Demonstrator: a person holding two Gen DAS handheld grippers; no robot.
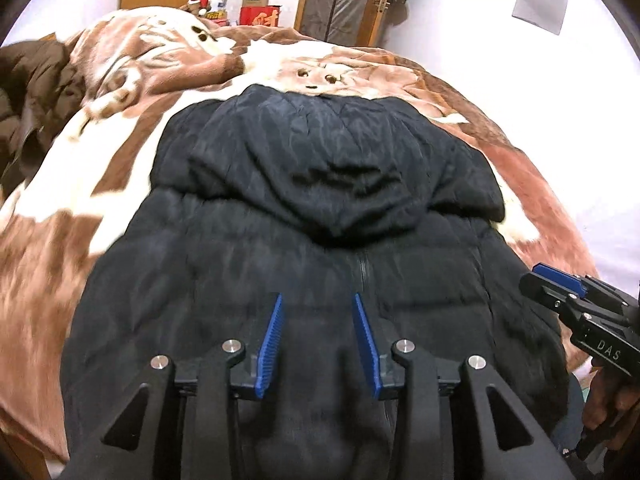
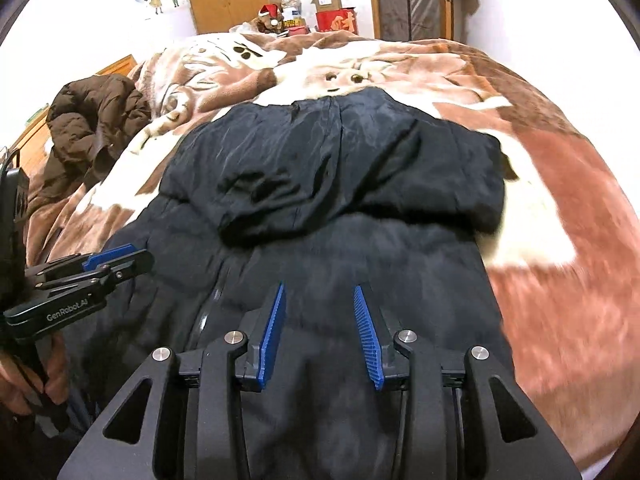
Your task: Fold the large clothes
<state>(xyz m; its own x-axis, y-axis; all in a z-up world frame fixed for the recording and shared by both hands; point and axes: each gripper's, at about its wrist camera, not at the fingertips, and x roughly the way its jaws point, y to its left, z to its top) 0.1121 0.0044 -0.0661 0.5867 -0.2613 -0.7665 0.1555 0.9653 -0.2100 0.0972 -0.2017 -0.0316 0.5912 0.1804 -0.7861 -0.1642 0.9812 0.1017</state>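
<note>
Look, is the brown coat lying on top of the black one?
No, the brown coat sits bunched on the blanket, apart from the black coat.

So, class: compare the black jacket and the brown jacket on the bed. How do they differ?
The black jacket lies spread flat mid-bed with its hood folded down over its body; the brown jacket sits crumpled in a heap at the bed's left edge. The black one lies right below the grippers; the brown one lies farther off. Both look padded and rest on the patterned blanket.

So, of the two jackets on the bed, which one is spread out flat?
The black jacket, lying flat in the middle of the blanket with its hood folded down. The brown jacket is only a crumpled heap at the left edge.
</note>
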